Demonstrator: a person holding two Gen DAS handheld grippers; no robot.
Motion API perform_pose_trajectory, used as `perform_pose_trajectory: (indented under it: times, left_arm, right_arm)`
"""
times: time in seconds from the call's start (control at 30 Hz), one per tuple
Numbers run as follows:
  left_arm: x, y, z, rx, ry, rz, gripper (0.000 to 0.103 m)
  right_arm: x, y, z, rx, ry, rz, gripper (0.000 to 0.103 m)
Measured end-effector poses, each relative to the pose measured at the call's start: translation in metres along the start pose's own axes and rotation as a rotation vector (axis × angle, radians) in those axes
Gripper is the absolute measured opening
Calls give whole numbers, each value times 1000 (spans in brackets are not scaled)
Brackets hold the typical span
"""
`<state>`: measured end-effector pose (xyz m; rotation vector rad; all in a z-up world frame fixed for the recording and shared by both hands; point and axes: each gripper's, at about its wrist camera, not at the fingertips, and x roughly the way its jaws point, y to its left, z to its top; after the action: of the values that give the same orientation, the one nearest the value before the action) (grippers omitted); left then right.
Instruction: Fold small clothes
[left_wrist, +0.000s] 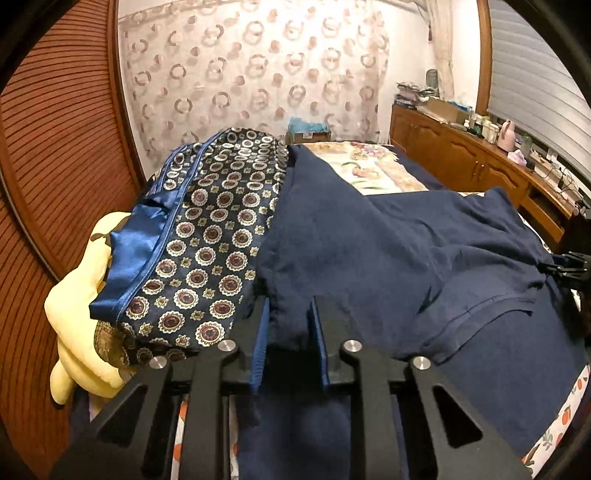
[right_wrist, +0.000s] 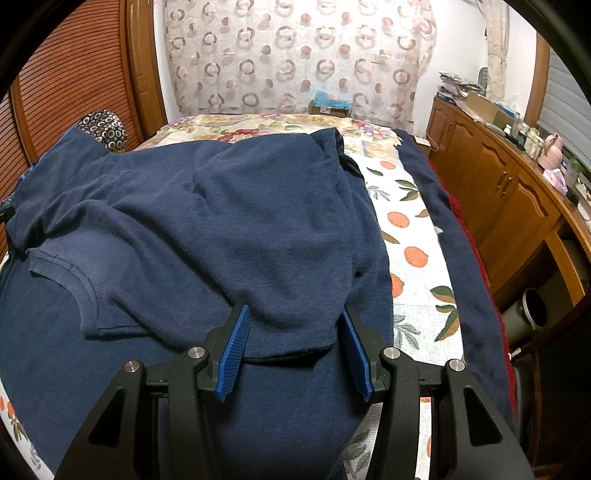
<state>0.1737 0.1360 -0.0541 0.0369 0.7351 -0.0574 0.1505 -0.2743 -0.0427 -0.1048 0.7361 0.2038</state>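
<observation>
A navy blue T-shirt (left_wrist: 388, 243) lies half folded on the bed, its far part doubled over toward me; it also shows in the right wrist view (right_wrist: 207, 206). My left gripper (left_wrist: 288, 314) is shut on a bunched fold of the shirt's left edge, cloth pinched between the blue pads. My right gripper (right_wrist: 295, 317) stands wide open, its blue pads on either side of the folded-over edge, cloth lying loose between them. A hemmed sleeve (right_wrist: 66, 273) lies flat at the left.
A patterned blue satin garment (left_wrist: 207, 236) and a yellow cloth (left_wrist: 77, 295) are piled left of the shirt. The bed has a fruit-print sheet (right_wrist: 410, 258). A wooden sideboard (right_wrist: 509, 192) with clutter runs along the right. A wooden wardrobe (left_wrist: 48, 155) stands at the left.
</observation>
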Motion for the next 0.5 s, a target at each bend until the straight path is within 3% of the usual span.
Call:
perform_pose_trajectory:
  times: [0.03,0.13,0.27,0.5]
  left_arm:
    - [-2,-1,1,10,-11,1,9]
    - [-8,-5,4,35,-30,3,7]
    - [-22,-11,11,61,-69,9,5]
    - [-57,-3,26,-23,-172,-25,5]
  right_arm:
    - [-1,-2,0,7,-5,-4,36]
    - [-5,-4,2,7,-23,0,12]
    - [-19,1,6,-36,-69,3,9]
    - [-50,5,13,-64,-160,7,9]
